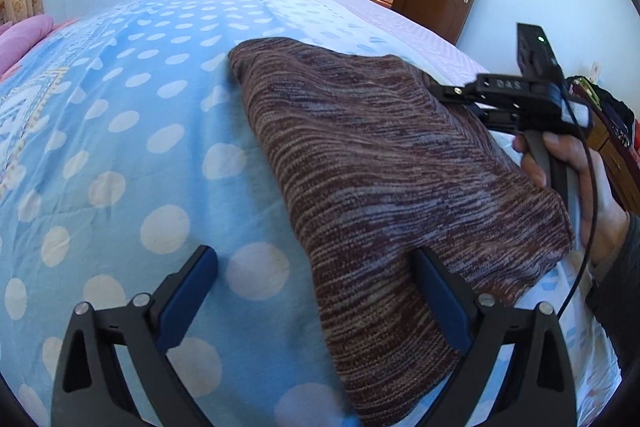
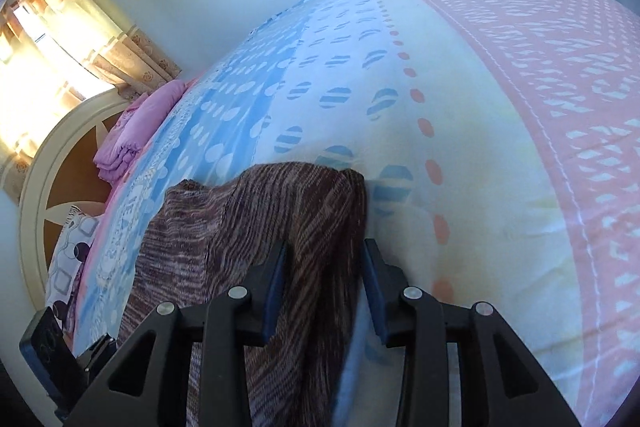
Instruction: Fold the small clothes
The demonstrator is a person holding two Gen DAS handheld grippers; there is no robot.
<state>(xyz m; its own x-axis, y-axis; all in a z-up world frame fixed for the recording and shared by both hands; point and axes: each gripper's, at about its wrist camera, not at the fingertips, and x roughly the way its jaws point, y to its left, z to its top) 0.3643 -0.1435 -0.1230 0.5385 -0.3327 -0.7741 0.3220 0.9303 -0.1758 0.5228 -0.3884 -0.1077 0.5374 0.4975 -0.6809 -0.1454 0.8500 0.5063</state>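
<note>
Right gripper (image 2: 324,291) straddles folded sweater (image 2: 256,227) — pad contact unclear.

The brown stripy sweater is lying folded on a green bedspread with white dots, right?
Not quite. The bedspread is blue with white dots, not green. The left wrist view shows this clearly. The rest is right: the brown stripy sweater is lying folded on it.

Your right claw (image 2: 324,259) stands partly open over the brown striped knit garment (image 2: 248,227) on the bed (image 2: 500,147); the fabric's edge lies between its 2 blue pads (image 2: 276,287), unpinched.
</note>
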